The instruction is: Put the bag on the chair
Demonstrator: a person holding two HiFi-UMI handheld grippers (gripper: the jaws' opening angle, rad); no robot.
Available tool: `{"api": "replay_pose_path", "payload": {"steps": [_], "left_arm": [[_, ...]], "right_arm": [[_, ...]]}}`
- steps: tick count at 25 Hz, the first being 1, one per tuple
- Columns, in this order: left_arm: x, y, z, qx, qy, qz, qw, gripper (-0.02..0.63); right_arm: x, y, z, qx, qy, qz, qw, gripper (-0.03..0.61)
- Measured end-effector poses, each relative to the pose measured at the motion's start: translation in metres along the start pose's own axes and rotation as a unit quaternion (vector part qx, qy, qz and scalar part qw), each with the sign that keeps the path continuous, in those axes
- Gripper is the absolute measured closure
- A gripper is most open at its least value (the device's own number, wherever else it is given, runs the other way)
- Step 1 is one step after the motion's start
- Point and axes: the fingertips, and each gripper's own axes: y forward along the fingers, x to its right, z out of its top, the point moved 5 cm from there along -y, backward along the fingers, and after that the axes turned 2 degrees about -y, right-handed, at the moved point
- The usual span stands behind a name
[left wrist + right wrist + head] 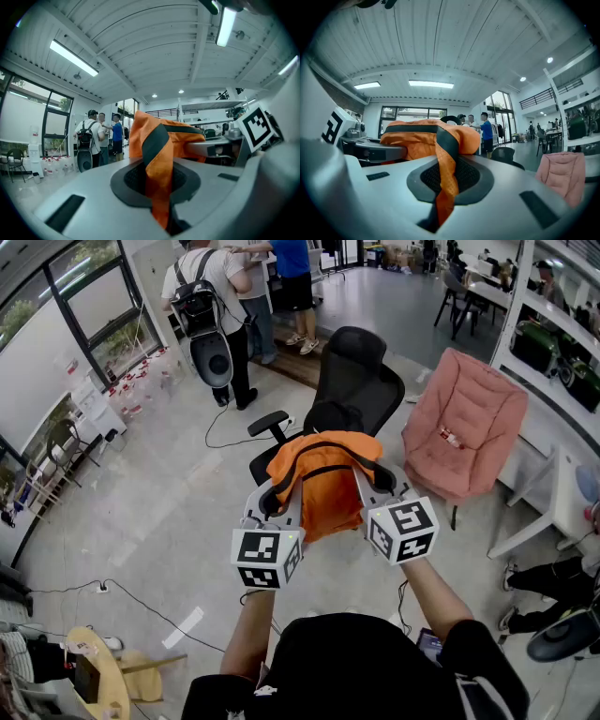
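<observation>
wide open workshop room with a pale grey polished floor (169, 521) stretched ahead, a few people standing well off at the far end. closest in front stood a black mesh office chair with armrests (356, 381), facing the person, and a pink padded folding chair (464, 427) sat apart to its right.

the orange fabric bag with black straps (323, 479) hung in the air between the two tools, straight before the black chair and covering its seat in the head view; whether it touched the seat could not be told from there, though it looked carried rather than resting.

the left gripper (272, 491) had its jaws pinched nearly together on a fold of the orange cloth, plain in the left gripper view (159, 187). the right gripper (380, 479) was clamped the same way on a strap and fabric on the other side (443, 183).

by my reading, the pick-up and the carry to the chair were done. what remained was lowering the bag onto the seat, most likely the black one, and letting both jaws go.
</observation>
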Motion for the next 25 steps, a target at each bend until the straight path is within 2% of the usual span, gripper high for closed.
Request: {"api": "replay_pose_path", "payload": {"steps": [19,25], "left_arm": [[0.043,0.03,-0.013,-0.015,-0.011,0.007,0.9998,0.574],[0.041,0.042,-0.016,-0.019,-0.017,0.007,0.9996,0.574]], "right_arm": [[0.046,-0.018,-0.015,-0.003,0.01,0.011,1.0,0.568],[0.055,-0.01,-0.019,-0.005,0.018,0.017,1.0,0.568]]}}
